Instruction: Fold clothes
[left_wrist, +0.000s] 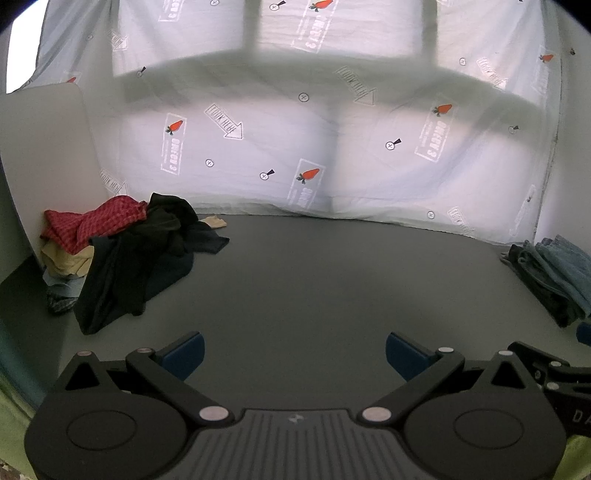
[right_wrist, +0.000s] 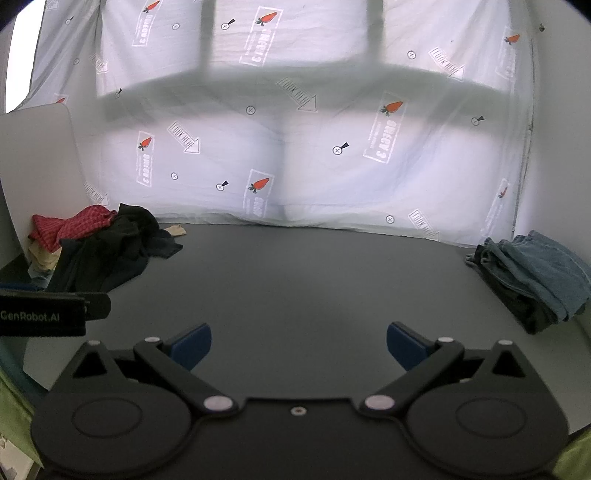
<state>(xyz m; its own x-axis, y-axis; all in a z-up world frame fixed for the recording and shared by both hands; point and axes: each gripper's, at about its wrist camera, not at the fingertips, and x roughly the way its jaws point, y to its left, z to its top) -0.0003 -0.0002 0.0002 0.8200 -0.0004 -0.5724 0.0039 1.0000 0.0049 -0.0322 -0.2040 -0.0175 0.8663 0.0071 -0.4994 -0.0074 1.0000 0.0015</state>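
Clothes pile (left_wrist: 122, 251): heaped loose at the far left corner of the bench (left_wrist: 314, 280), against a pale upright panel (left_wrist: 44, 155).
Pile contents: red checked garment (left_wrist: 92, 221) on top at the back; black garments (left_wrist: 155, 254) spilling forward and rightward; tan and pale blue pieces underneath at the left.
Folded stack (right_wrist: 535, 277): blue denim over dark fabric, at the right edge of the bench, well apart from the pile.
Left gripper (left_wrist: 293, 352): over the near edge of the bench, blue-padded fingers (left_wrist: 184, 352) spread wide, holding nothing.
Right gripper (right_wrist: 299, 347): also over the near edge, fingers (right_wrist: 406, 345) spread wide, holding nothing; the left gripper's black body shows at the left of its view.
Backdrop: white printed sheet (right_wrist: 295, 147) with carrots and arrows hanging behind the far edge.
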